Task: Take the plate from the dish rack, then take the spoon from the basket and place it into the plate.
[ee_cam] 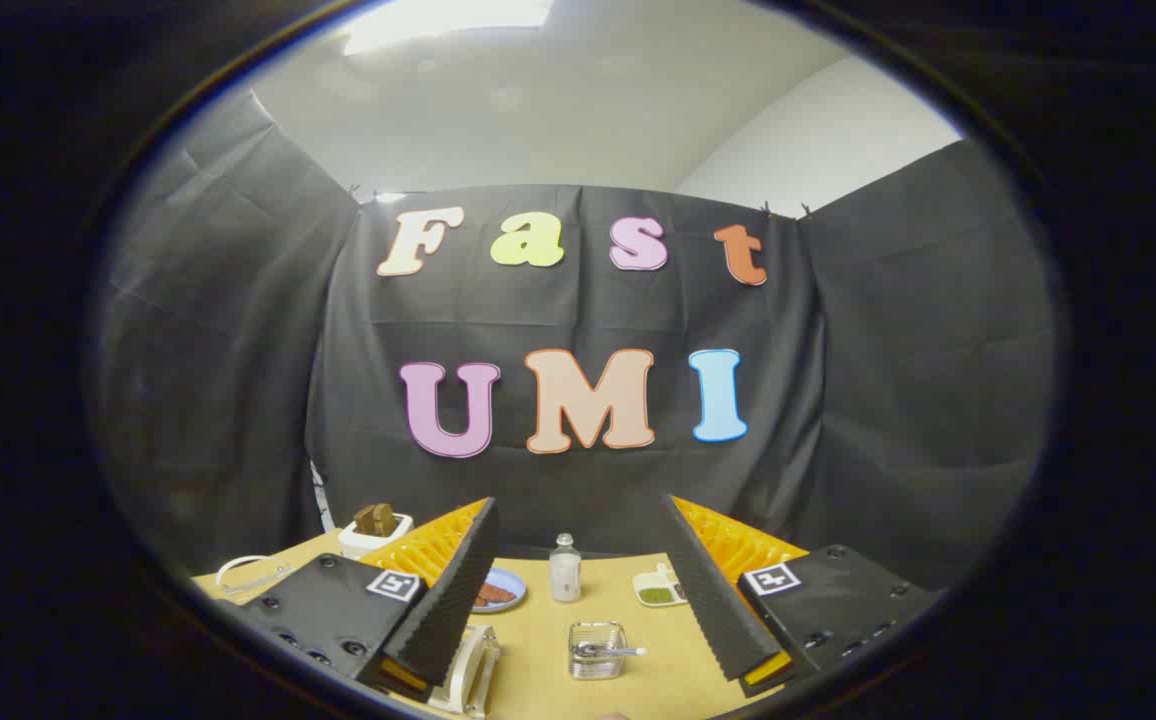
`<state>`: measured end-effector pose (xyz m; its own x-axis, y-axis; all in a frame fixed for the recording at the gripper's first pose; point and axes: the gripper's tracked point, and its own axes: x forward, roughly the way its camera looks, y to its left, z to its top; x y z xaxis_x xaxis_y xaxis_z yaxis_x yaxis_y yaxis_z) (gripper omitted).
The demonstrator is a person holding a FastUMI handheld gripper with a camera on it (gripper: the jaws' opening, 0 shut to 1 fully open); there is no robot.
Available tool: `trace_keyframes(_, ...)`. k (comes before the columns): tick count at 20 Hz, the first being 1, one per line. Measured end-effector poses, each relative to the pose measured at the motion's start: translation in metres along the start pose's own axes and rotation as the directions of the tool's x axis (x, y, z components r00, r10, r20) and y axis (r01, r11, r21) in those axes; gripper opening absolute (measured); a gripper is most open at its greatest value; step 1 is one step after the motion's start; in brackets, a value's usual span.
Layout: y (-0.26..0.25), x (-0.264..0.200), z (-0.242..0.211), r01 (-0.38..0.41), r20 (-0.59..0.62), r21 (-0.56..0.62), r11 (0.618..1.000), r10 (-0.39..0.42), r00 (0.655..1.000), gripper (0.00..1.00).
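1. The gripper (578, 560) is held above a light wooden table (538, 690), its two fingers spread wide apart with nothing between them and nothing in their grasp.
2. In the open gap between the fingers, on the table just ahead, sits a small wire basket (596, 650) with a spoon (610, 651) lying inside it, the handle poking out toward the right finger.
3. Beside the left finger, low and close, stands a white dish rack (473, 672), partly hidden by that finger. Whether a plate stands in it cannot be told.
4. Farther ahead, between the fingers, a small clear bottle (565, 568) with a white cap stands upright.
5. Left of the bottle lies a small blue dish (498, 590) holding something reddish brown, partly behind the left finger.
6. Right of the bottle is a small white dish (660, 590) with green contents, next to the right finger.
7. Beyond the left finger, a white toaster (375, 530) holds a brown slice of bread.
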<state>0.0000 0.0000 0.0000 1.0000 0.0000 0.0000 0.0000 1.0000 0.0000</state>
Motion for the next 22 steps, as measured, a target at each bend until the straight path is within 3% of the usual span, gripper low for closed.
trace_keyframes(22, 0.012, -0.005, -0.011, -0.002, -0.031, -0.024, 1.0, 0.001, 1.0, 1.0)
